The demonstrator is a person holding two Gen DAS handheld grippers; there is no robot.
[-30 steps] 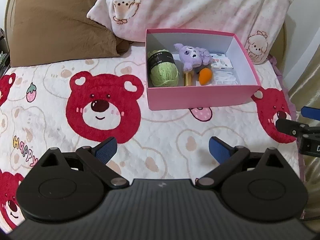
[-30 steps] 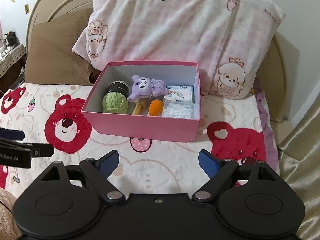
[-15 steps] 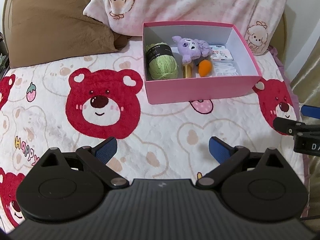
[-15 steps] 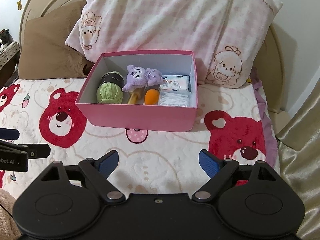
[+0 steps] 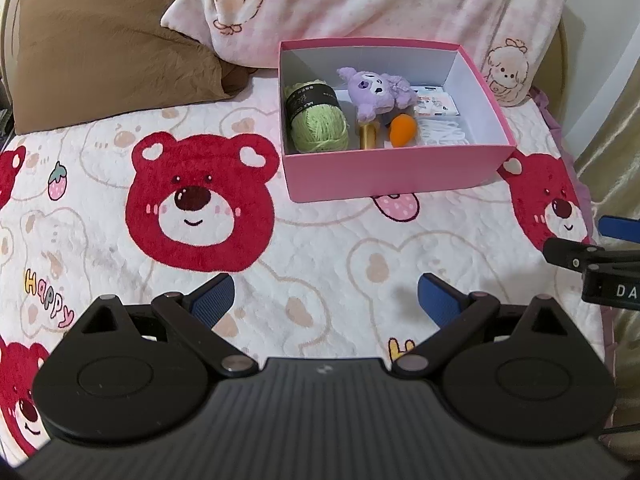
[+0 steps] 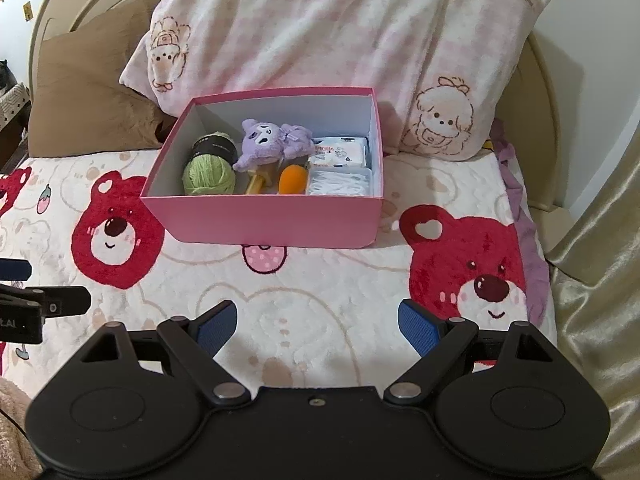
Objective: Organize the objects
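A pink box (image 5: 392,174) (image 6: 272,222) sits on the bed ahead of both grippers. Inside lie a green yarn ball (image 5: 318,128) (image 6: 209,176), a purple plush toy (image 5: 378,90) (image 6: 272,144), a gold tube (image 5: 368,134) (image 6: 256,184), an orange egg-shaped sponge (image 5: 402,131) (image 6: 293,179), a tissue pack (image 5: 436,104) (image 6: 340,151) and a clear case of white items (image 5: 442,134) (image 6: 340,182). My left gripper (image 5: 326,300) is open over the blanket, nothing between its blue pads. My right gripper (image 6: 318,322) is open too, empty, short of the box.
The bear-print blanket (image 5: 200,208) covers the bed. A brown pillow (image 5: 108,40) and a pink checked pillow (image 6: 340,28) lean at the headboard behind the box. A gold curtain (image 6: 600,280) hangs along the bed's right edge. Each gripper shows at the other view's side edge.
Both views have drawn back and tipped slightly, so the box sits a little farther up in the frames. Both grippers stay open and empty.
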